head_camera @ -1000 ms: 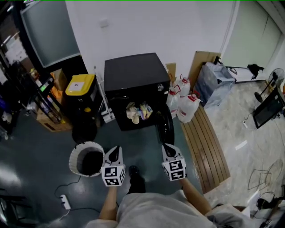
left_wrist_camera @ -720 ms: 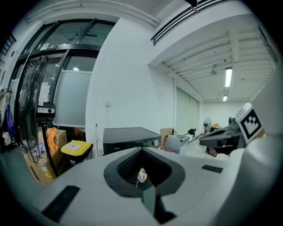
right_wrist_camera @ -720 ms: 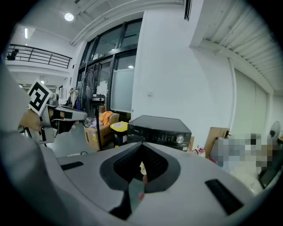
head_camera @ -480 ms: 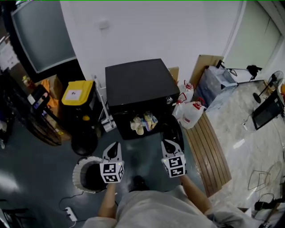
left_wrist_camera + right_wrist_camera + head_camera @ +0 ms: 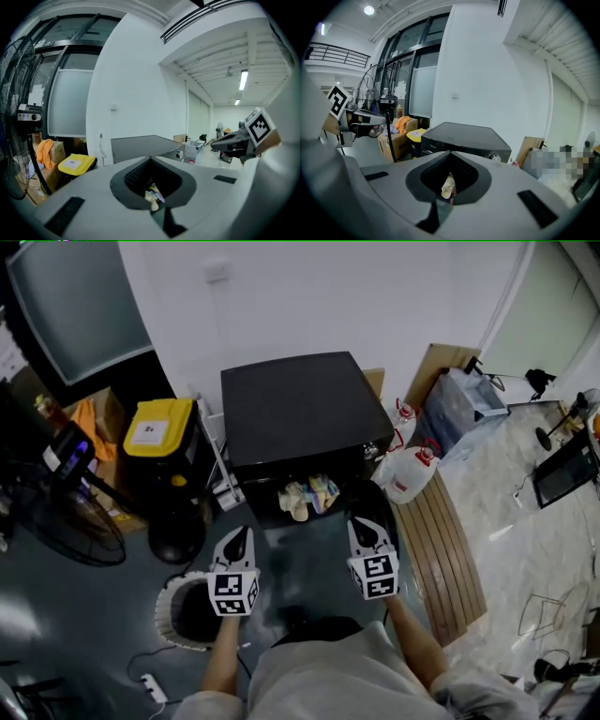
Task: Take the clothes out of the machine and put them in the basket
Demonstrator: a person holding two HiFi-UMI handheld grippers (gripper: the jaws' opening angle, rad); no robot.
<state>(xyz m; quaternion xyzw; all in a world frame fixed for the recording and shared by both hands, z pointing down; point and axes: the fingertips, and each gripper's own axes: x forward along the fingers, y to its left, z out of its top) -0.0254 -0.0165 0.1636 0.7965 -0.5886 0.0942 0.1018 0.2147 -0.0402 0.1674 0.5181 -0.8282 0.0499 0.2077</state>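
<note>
One black machine [image 5: 298, 409] stands against the wall, door open, with one heap of clothes [image 5: 307, 496] in its mouth. One white-rimmed basket [image 5: 161, 607] sits on the floor, partly under the left gripper [image 5: 238, 535]. The two grippers point at the machine, clear of the clothes. The left gripper's fingers are together and empty, and the right gripper [image 5: 366, 526] likewise. Two jugs [image 5: 412, 474] stand right of the machine, one yellow-lidded bin [image 5: 156, 426] left of it.

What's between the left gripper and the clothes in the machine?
Only bare dark floor, per the head view. The left gripper sits short of the machine; the clothes lie in its open front.
</note>
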